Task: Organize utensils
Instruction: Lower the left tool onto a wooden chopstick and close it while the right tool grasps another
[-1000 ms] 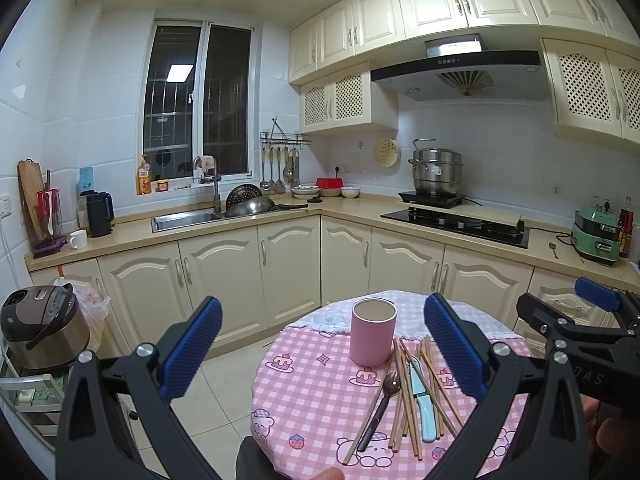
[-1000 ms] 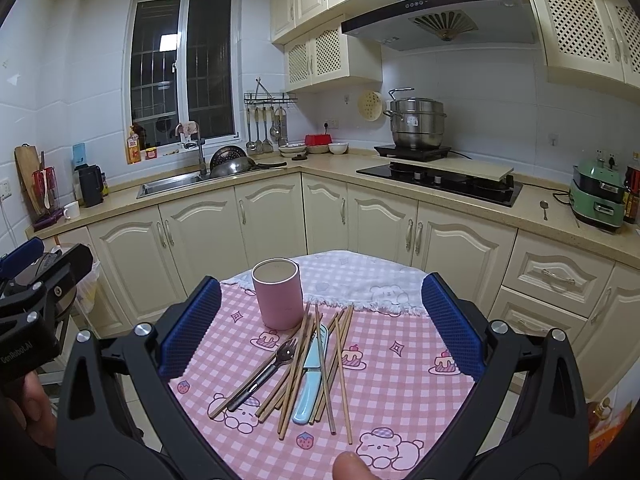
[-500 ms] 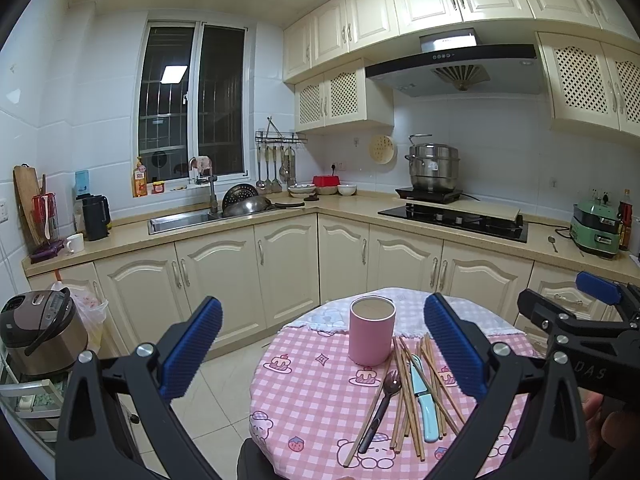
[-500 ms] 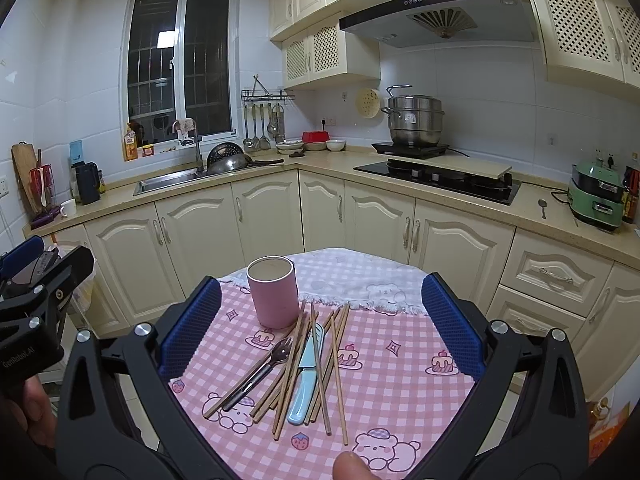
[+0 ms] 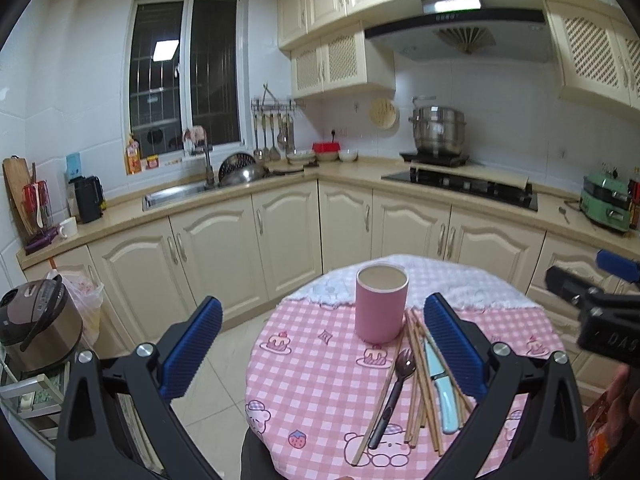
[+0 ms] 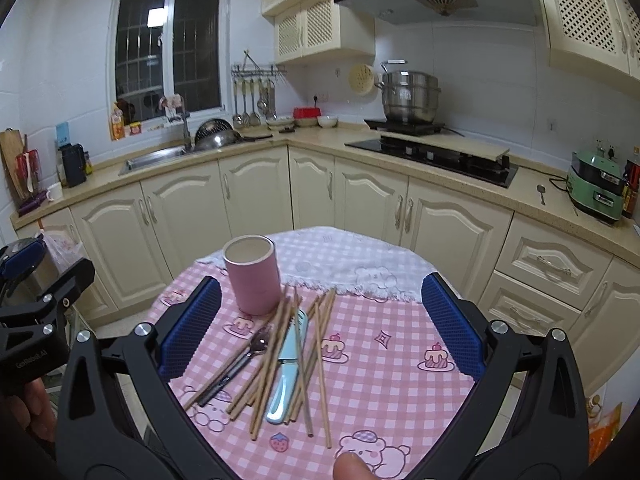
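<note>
A pink cylindrical cup [image 5: 381, 306] [image 6: 252, 275] stands upright and empty on a round table with a pink checked cloth [image 5: 312, 368] [image 6: 392, 360]. In front of it lie several wooden chopsticks [image 5: 418, 376] [image 6: 320, 344], a dark-handled fork [image 5: 394, 388] [image 6: 240, 364] and a light blue knife [image 5: 440, 392] [image 6: 286, 376] in a loose pile. My left gripper [image 5: 320, 348] is open and empty above the table's left edge. My right gripper [image 6: 320, 328] is open and empty above the pile. Each gripper shows at the edge of the other's view.
Cream kitchen cabinets [image 5: 248, 240] with a counter run along the back, with a sink [image 5: 176, 194], a hob [image 5: 460, 188] and a steel pot [image 5: 438, 130]. A rice cooker [image 5: 36, 320] stands on a rack at the left. Tiled floor lies left of the table.
Both grippers have moved forward and a little lower toward the table. The cup and utensils look larger. Nothing on the table has moved.
</note>
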`<state>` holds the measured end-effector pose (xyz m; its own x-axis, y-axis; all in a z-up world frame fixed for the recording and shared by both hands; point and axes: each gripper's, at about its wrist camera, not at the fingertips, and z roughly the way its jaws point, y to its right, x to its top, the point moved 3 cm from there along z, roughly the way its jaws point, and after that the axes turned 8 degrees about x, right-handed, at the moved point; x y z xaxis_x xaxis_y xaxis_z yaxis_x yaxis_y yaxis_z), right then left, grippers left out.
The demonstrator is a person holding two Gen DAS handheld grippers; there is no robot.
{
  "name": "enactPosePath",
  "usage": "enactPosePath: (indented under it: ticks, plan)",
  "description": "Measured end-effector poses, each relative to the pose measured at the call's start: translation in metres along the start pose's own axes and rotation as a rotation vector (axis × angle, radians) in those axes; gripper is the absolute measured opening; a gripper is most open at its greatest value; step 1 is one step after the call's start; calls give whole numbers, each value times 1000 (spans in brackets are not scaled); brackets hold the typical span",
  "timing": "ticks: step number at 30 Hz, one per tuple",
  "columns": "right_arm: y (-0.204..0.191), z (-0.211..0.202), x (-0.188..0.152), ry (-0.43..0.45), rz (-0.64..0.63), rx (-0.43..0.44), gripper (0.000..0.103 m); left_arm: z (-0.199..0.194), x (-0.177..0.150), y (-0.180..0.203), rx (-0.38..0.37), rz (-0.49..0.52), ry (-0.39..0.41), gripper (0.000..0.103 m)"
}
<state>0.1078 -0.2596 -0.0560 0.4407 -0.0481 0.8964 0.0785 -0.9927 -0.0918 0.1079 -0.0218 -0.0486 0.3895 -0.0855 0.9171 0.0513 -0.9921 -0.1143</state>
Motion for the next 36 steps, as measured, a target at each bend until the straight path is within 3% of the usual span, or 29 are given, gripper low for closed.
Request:
enactPosePath:
  ticks: [7,20,31,36]
  plan:
    - [24,41,-10,-112,41,8,98,61,-20,12,3,57,-133,99]
    - [61,123,-50,-393,85,24,98,179,-73,56,-47,272,-403,99]
    - [74,170,-80,-568,95,61,98,223,-108,85,-174,422,-565,99]
    - [79,181,-88,-616,105,73,98,230,-111,90,-231,437,-610,99]
